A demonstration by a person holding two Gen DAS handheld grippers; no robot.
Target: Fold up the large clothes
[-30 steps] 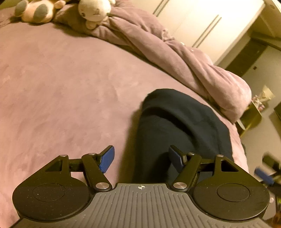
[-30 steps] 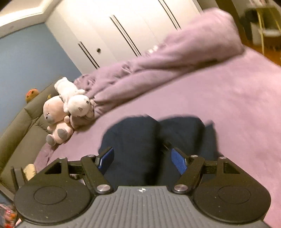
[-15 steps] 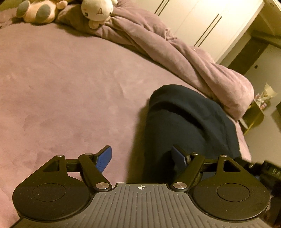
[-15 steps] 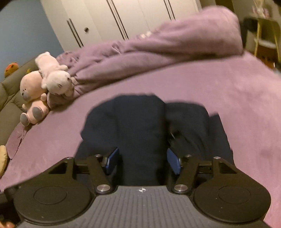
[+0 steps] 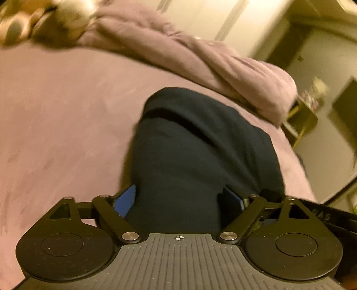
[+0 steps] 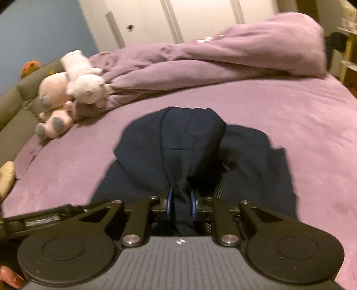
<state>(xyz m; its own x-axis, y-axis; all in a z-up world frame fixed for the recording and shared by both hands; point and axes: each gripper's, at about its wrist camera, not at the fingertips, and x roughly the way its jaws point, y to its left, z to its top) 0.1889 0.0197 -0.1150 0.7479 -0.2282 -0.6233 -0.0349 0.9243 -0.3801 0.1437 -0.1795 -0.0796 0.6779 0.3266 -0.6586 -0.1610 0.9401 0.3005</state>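
Wide bare purple bedsheet (image 6: 290, 125) around dark garment (image 6: 178, 142), duvet (image 6: 223, 58) beyond.

Matt navy cloth garment (image 6: 178, 145), soft velvety mauve bedsheet (image 6: 290, 116), plush toys (image 6: 73, 89), seemingly matt plastic claw (image 6: 180, 206)

The soft toys (image 5: 44, 20) far ahead of the left gripper (image 5: 178, 200) are looking blurry, and the picture's top edge is cutting them off

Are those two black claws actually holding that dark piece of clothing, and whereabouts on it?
The right gripper is closing on a bunched fold at the near edge of the dark garment. The left gripper holds nothing; its jaws are opening, astride the cloth.
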